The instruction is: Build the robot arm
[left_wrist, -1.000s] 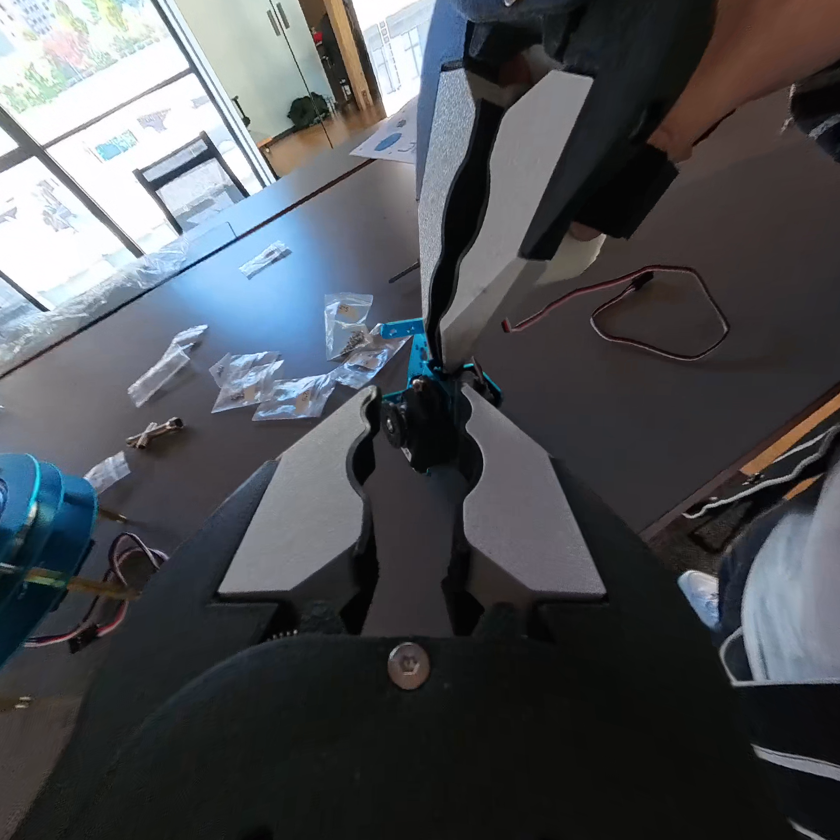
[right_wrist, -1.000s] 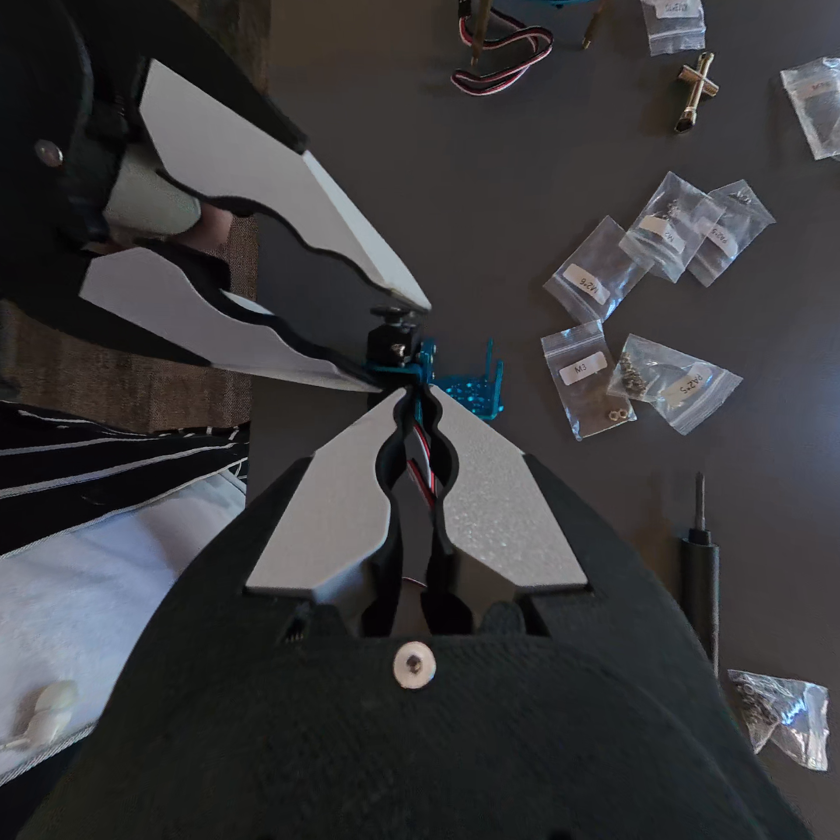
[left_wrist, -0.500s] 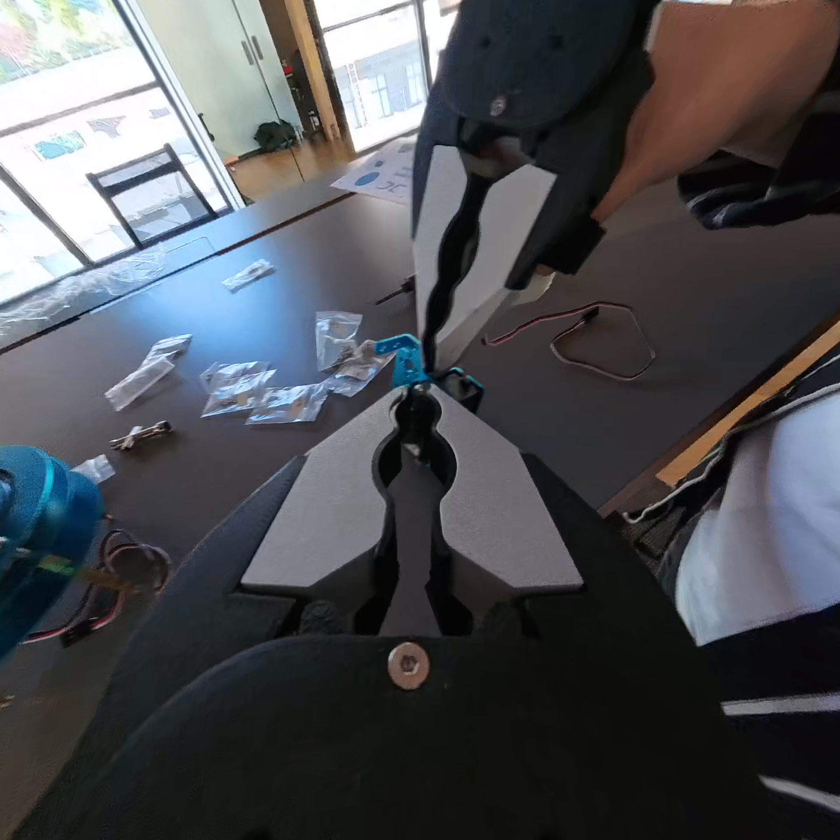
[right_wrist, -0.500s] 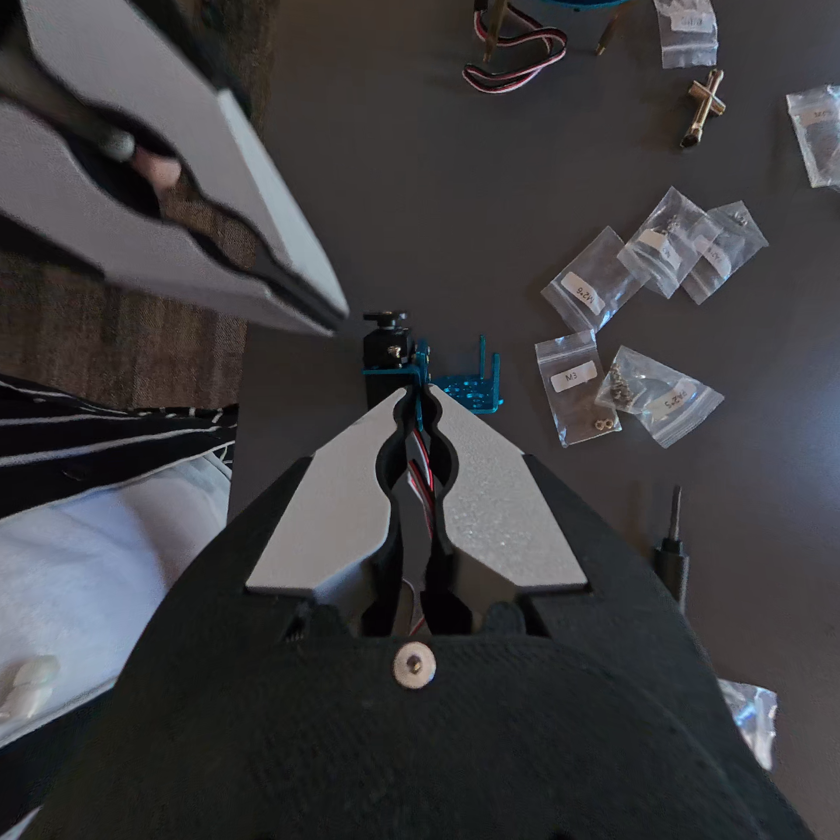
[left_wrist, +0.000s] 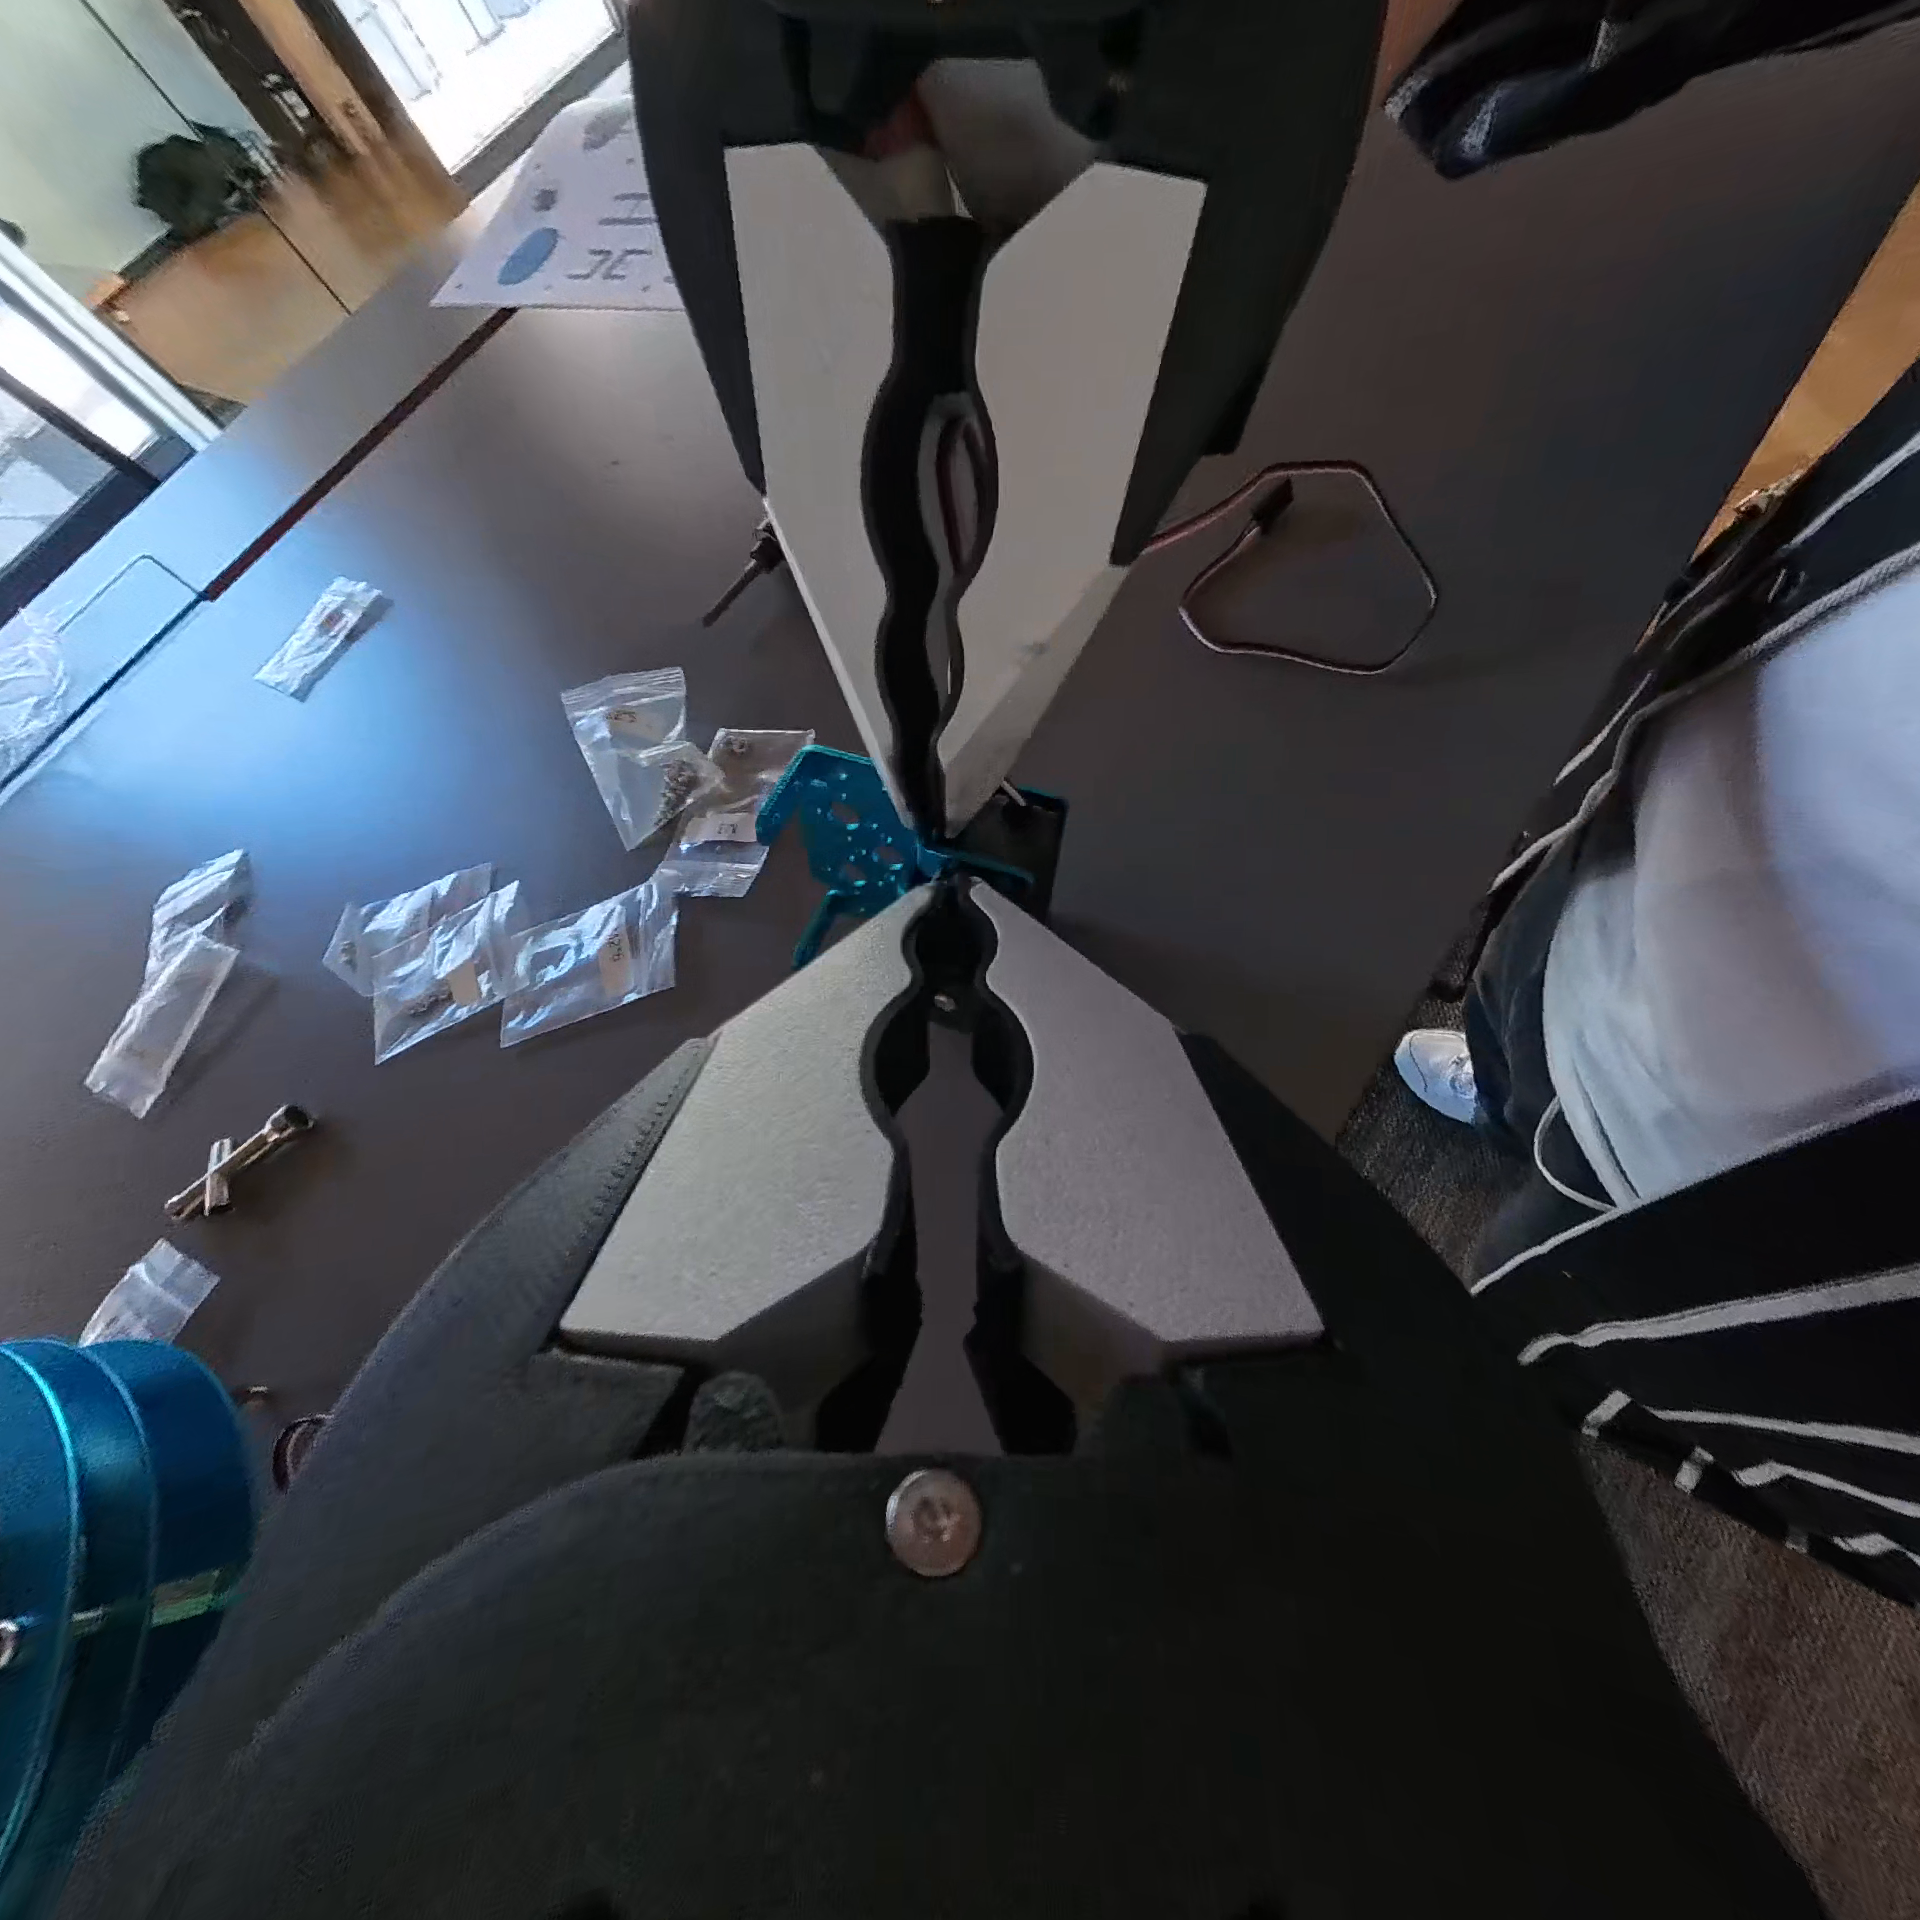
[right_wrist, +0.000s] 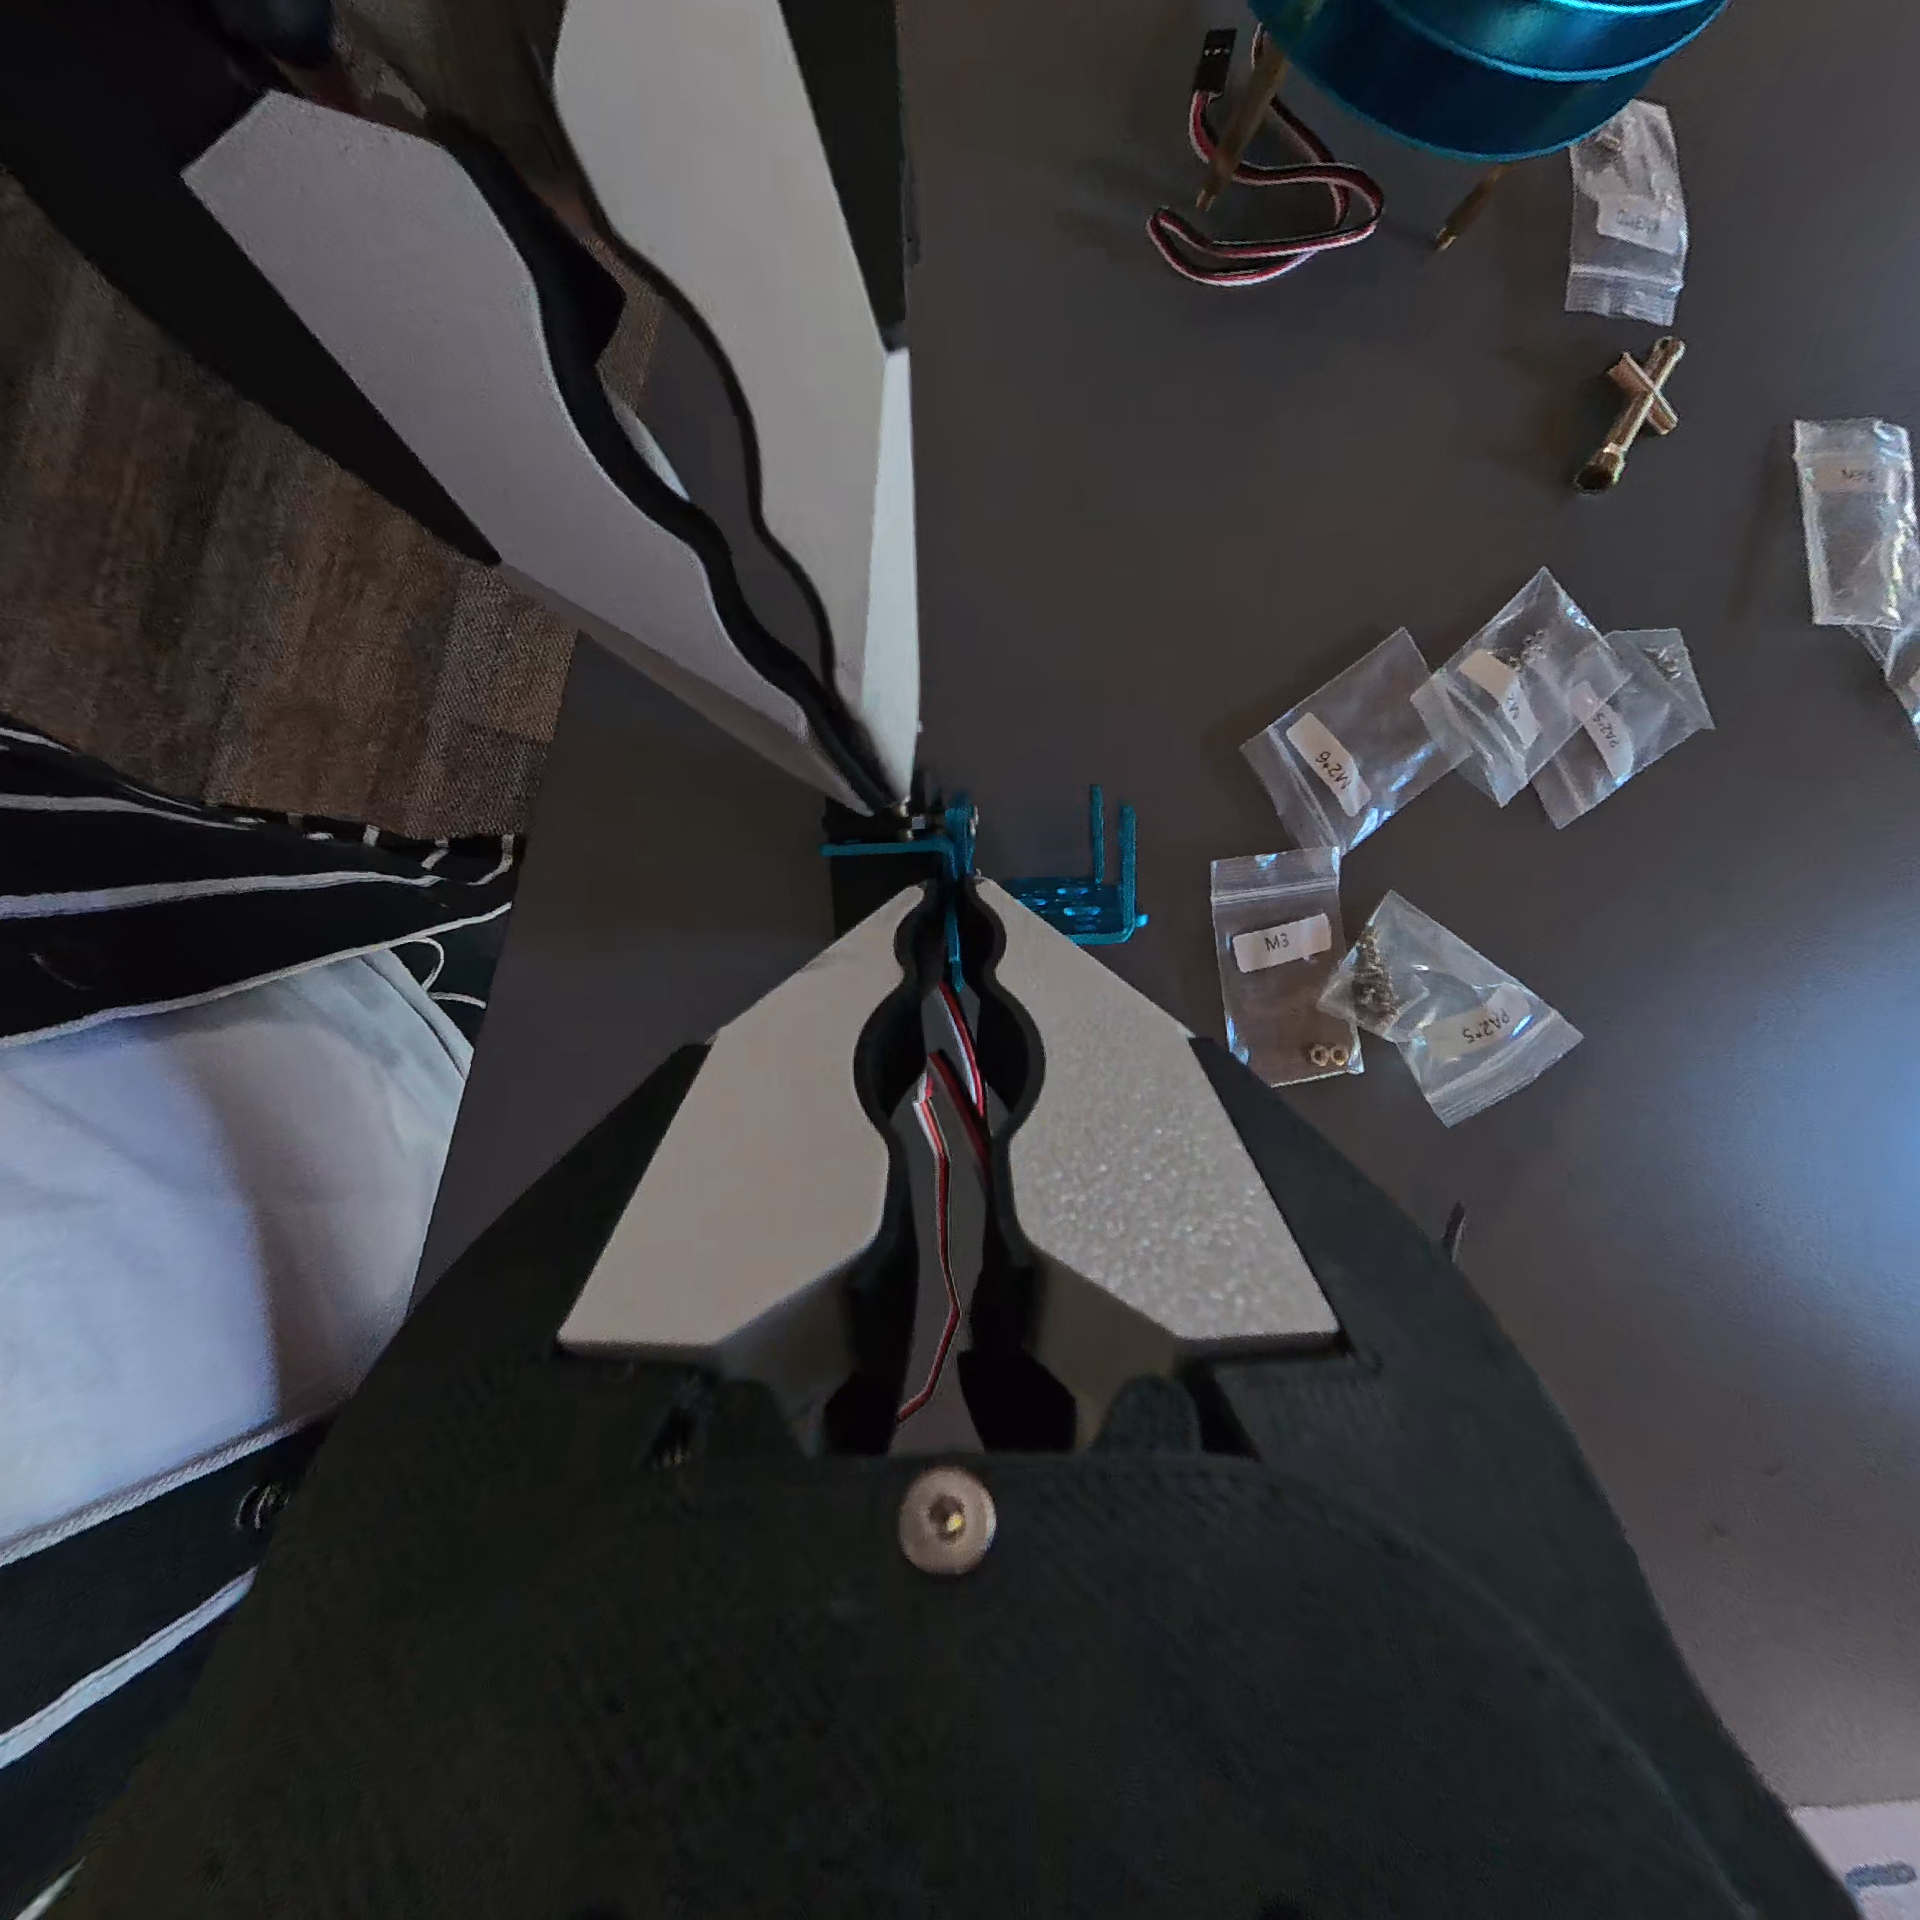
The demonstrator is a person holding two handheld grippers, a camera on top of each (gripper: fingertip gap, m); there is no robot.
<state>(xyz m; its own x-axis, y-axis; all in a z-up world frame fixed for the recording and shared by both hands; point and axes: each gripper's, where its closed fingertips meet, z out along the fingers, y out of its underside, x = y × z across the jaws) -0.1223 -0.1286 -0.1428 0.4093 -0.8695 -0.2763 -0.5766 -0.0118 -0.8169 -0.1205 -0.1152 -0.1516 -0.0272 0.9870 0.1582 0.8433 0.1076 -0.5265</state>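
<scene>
A blue metal bracket point(right_wrist: 1081, 894) with a black servo point(right_wrist: 868, 883) fixed to it stands on the dark table point(right_wrist: 1195, 520). My right gripper point(right_wrist: 951, 883) is shut on the bracket's upright flange. The servo's red, white and black wire point(right_wrist: 951, 1101) runs back between its fingers. My left gripper point(right_wrist: 894, 800) comes in from the upper left, shut, with its tips at the servo's top knob. In the left wrist view my left gripper point(left_wrist: 951, 891) meets the right gripper point(left_wrist: 925, 816) tip to tip over the bracket point(left_wrist: 852, 852) and servo point(left_wrist: 1029, 836).
Several small clear bags of screws point(right_wrist: 1351, 748) lie right of the bracket, with a cross wrench point(right_wrist: 1631, 410) and a blue round base point(right_wrist: 1486, 73) with a wire beyond. A loose looped cable point(left_wrist: 1309, 613) lies behind. The table edge point(left_wrist: 1403, 1039) and a person's body point(left_wrist: 1714, 883) are close. Less than 4 cm separates the two grippers' tips.
My left gripper, open around the servo one second ago, shut and drew back, then came back shut to the servo's top. My right gripper kept its hold on the bracket.
</scene>
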